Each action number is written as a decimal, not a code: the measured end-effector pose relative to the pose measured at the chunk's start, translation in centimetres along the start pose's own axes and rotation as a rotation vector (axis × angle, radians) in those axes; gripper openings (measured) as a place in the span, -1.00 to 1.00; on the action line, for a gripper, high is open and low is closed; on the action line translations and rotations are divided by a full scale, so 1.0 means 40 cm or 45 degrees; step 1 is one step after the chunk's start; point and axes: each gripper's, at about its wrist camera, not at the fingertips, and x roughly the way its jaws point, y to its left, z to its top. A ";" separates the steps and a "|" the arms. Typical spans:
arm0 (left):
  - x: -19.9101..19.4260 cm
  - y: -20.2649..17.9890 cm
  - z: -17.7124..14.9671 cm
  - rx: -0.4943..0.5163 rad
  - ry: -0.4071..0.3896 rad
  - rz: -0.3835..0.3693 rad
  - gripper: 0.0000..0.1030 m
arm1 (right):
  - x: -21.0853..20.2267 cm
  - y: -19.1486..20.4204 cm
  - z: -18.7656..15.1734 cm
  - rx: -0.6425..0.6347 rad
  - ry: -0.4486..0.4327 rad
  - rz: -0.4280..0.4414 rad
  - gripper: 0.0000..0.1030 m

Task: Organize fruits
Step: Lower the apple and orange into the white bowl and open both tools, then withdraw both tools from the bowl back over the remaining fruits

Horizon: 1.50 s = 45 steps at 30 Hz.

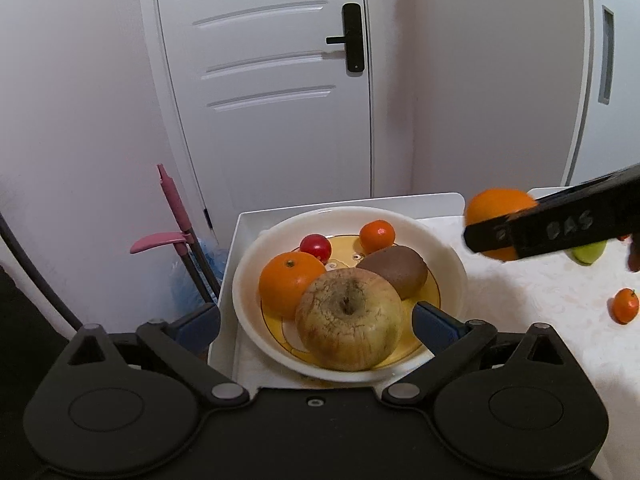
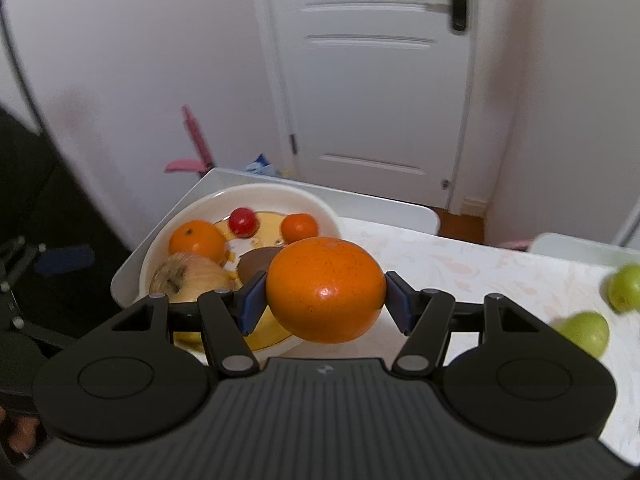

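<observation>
A: The right tool [image 2: 325,300] is pinching a big orange [image 2: 325,290] by its sides, held in the air just short of the bowl [image 2: 320,205]. What worries you?

B: A round, smooth skin between two flat pads. If the grip slackens, I'd expect it to roll out and off across the tabletop [image 2: 460,268].

A: And the bowl itself?

B: Crowded. An apple [image 1: 349,320], a kiwi [image 1: 394,270], another orange [image 1: 290,282], a tangerine [image 1: 377,236] and a small red fruit [image 1: 315,247] (a cherry tomato, perhaps). Dropped from height, the new one could knock a neighbour over the rim.

A: The left tool [image 1: 316,322]?

B: Spread wide, holding nothing, hovering at the bowl's near edge, so possibly in the way.

A: Anything left out?

B: Two green fruits [image 2: 586,334] and a tangerine [image 1: 625,305] lie loose on the tabletop.
</observation>
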 end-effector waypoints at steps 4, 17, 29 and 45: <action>-0.012 -0.004 -0.017 0.044 -0.012 0.048 1.00 | 0.027 0.014 -0.014 -0.099 -0.008 0.074 0.49; -0.007 0.013 -0.042 0.024 0.012 0.064 1.00 | 0.076 0.025 -0.048 -0.203 -0.029 0.208 0.58; -0.023 -0.007 -0.047 0.036 0.008 0.030 1.00 | 0.003 0.018 -0.048 -0.175 -0.123 0.164 1.00; -0.132 -0.050 0.036 -0.036 0.000 -0.017 1.00 | -0.233 -0.057 -0.039 0.037 -0.132 -0.032 1.00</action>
